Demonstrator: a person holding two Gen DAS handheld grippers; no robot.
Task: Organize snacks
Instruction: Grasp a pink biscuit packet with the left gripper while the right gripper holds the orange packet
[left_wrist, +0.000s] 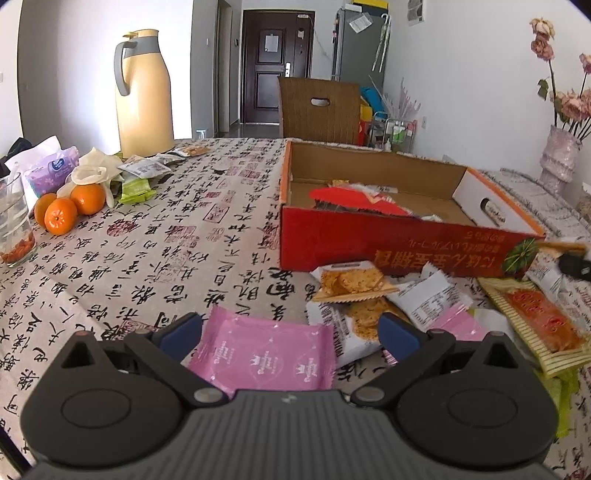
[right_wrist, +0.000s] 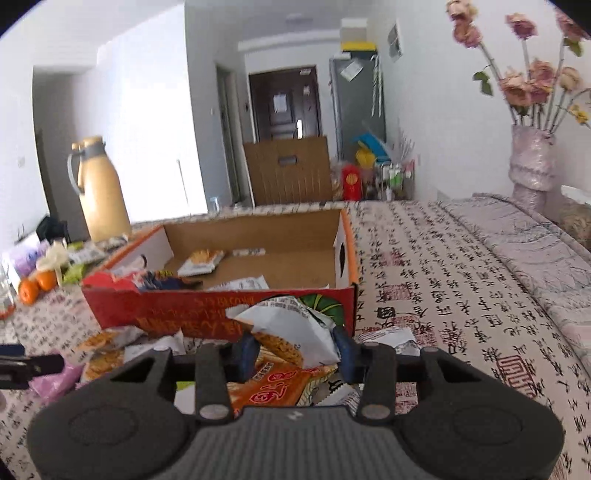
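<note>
A: What do you see, starting at the left edge of the table?

B: A glass, some oranges, a purple tissue pack and a tall yellow jug. I think they were put there so they are not in my way.

A: And your left tongs?

B: My left gripper is released, with its blue pads wide apart. A pink packet lies flat on the table between them. The pads do not touch it. I hold it low there so I can pinch that packet soon.

A: Where do the snacks go?

B: Into the red box in the middle of the table. A few packets lie inside it. The rest sit in a pile on the table, right against the box's near wall.

A: And the right tongs?

B: My right gripper is clenched on a white cracker packet. The packet is crumpled between the pads and lifted above the pile, just in front of the box.

A: What is in the way?

B: The near wall of the box. I think I must go up over it. An orange packet lies right under my gripper. At the right edge stands a vase of flowers, well apart.
</note>
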